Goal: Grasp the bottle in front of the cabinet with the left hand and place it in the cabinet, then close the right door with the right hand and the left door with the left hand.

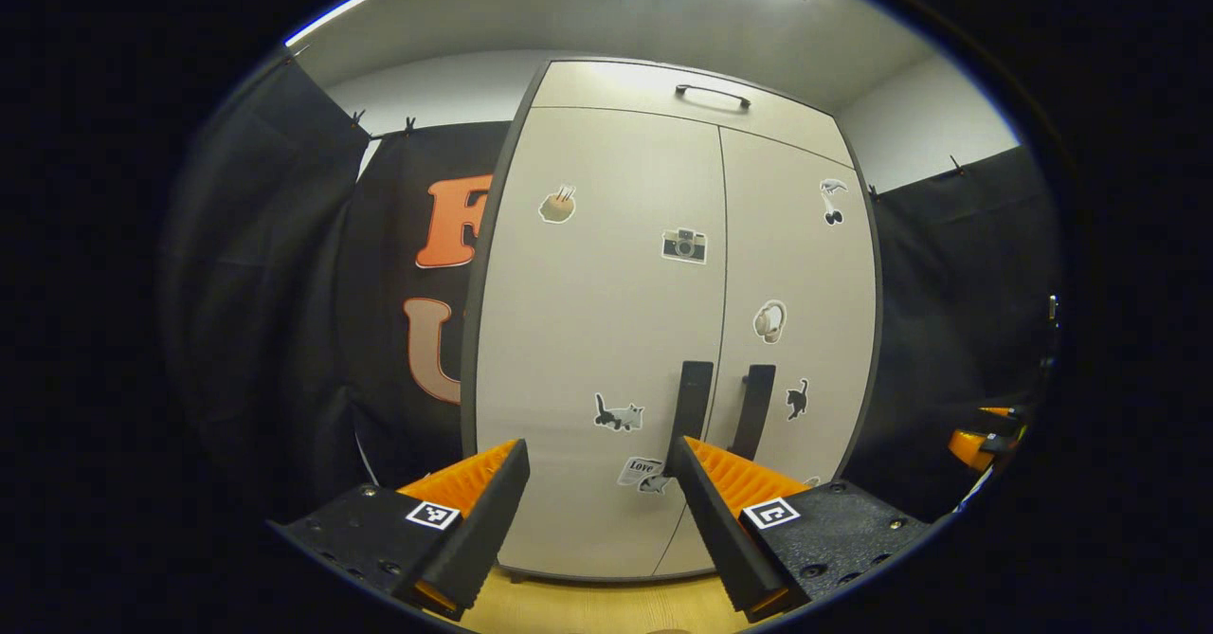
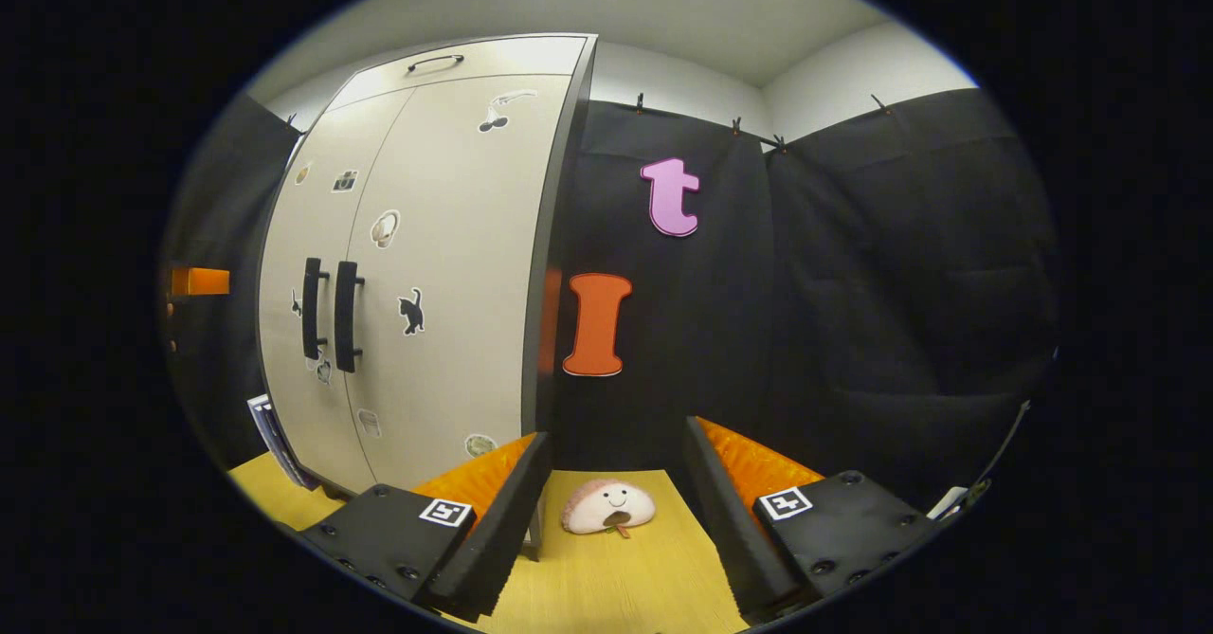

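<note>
Plush toy (image 2: pixel 607 506) between right gripper (image 2: pixel 611 511) fingers, beside shut cabinet (image 2: pixel 445 264).

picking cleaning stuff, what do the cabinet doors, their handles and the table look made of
Cabinet doors: probably laminated board, matt beige, flat and even with a soft sheen, stickers lying flush. Door handles: black bars, matt, plastic or painted metal; cannot tell which. Table: light wood or a wood-look laminate, with fine grain lines showing.
</note>
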Demonstrator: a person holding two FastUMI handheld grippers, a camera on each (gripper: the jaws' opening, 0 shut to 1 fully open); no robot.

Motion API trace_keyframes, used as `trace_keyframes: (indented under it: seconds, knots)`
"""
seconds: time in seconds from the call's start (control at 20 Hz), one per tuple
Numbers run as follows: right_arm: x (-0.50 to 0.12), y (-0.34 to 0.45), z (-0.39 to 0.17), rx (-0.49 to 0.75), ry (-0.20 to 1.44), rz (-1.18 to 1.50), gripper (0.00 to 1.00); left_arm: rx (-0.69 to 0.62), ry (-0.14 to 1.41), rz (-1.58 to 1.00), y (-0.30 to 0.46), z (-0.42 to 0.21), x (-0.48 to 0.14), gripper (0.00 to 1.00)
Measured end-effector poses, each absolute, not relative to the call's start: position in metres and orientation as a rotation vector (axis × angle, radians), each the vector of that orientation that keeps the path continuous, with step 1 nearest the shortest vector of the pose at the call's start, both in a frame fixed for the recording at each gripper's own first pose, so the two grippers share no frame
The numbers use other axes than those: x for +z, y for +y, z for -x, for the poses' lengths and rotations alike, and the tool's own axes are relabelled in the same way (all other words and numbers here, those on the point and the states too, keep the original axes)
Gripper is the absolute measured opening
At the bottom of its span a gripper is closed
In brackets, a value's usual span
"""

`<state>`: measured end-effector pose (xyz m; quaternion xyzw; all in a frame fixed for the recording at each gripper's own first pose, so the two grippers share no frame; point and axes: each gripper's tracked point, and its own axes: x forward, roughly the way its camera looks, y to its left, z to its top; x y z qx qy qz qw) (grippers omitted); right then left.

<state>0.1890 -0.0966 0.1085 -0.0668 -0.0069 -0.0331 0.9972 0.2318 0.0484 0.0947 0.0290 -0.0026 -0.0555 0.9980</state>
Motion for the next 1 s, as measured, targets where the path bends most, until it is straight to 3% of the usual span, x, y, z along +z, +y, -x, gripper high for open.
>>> trace_keyframes:
  seconds: [1.0]
  knots:
    - [0.117, -0.103, -0.163, -0.126, -0.025, 0.111, 0.94, -0.050, 0.017, 0.003, 0.113, -0.201, 0.093, 0.94]
